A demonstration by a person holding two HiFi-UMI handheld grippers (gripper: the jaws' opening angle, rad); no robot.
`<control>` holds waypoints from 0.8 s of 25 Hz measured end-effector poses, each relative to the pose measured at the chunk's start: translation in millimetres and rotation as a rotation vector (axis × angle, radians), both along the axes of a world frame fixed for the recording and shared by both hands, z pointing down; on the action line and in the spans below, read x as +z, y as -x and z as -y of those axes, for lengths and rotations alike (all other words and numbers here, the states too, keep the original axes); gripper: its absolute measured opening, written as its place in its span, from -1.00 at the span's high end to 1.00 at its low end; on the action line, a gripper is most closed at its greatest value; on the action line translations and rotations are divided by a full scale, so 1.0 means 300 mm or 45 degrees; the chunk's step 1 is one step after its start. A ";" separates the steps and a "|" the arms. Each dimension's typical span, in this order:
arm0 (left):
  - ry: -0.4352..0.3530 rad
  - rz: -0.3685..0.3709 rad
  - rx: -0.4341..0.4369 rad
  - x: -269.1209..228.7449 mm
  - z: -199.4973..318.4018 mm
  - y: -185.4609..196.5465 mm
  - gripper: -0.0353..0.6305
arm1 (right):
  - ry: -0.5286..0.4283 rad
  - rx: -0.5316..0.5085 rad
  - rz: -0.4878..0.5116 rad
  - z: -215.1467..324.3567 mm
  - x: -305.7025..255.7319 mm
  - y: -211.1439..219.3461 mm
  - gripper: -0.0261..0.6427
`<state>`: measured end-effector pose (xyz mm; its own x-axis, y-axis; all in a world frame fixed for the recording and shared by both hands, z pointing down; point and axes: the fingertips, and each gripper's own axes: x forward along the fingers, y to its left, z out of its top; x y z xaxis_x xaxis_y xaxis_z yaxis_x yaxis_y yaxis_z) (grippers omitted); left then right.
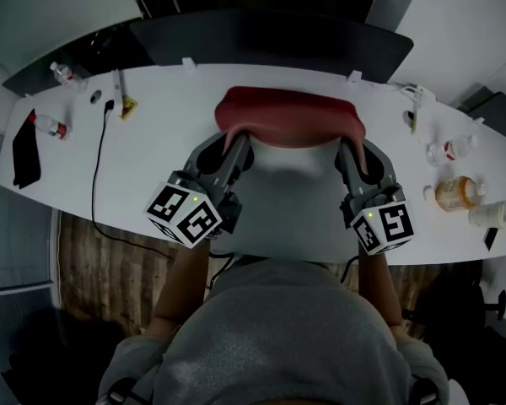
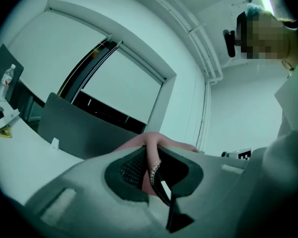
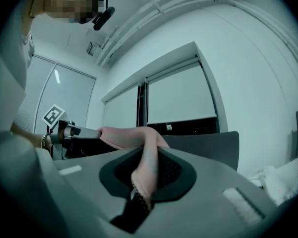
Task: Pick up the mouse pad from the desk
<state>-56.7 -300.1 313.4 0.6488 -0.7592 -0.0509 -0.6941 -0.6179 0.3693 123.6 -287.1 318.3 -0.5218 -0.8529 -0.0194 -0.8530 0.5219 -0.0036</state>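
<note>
Head view: mouse pad [image 1: 291,118] between tools [image 1: 234,139] [image 1: 352,148]

You are in an office. In front of you lies a long white desk [image 1: 169,125], and along its far edge stands a dark divider panel [image 1: 270,36], the kind that separates work places. A black cable [image 1: 95,175] runs across the desk top and over its near edge. Some drink bottles [image 1: 49,126] lie near both ends of the desk. The walls are plain white. They have large windows [image 3: 181,95] in pale frames, with light roller blinds [image 2: 129,88] pulled most of the way down. Bare pipes [image 3: 164,6] run along the ceiling.
</note>
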 end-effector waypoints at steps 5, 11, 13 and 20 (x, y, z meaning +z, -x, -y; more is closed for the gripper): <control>-0.103 -0.056 0.015 -0.149 -0.025 -0.005 0.72 | -0.107 -0.014 0.053 -0.035 -0.139 0.002 0.80; -0.228 -0.124 0.040 -0.297 -0.076 -0.005 0.72 | -0.221 -0.052 0.133 -0.093 -0.286 0.008 0.80; -0.264 -0.134 0.049 -0.340 -0.094 -0.003 0.72 | -0.260 -0.062 0.148 -0.116 -0.332 0.010 0.80; -0.353 -0.145 0.090 -0.454 -0.162 -0.002 0.71 | -0.349 -0.111 0.204 -0.185 -0.460 0.014 0.80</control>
<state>-56.2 -251.6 177.1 0.6776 -0.6597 -0.3250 -0.6100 -0.7510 0.2528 119.4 -231.6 180.2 -0.5646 -0.7565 -0.3301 -0.8048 0.5933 0.0169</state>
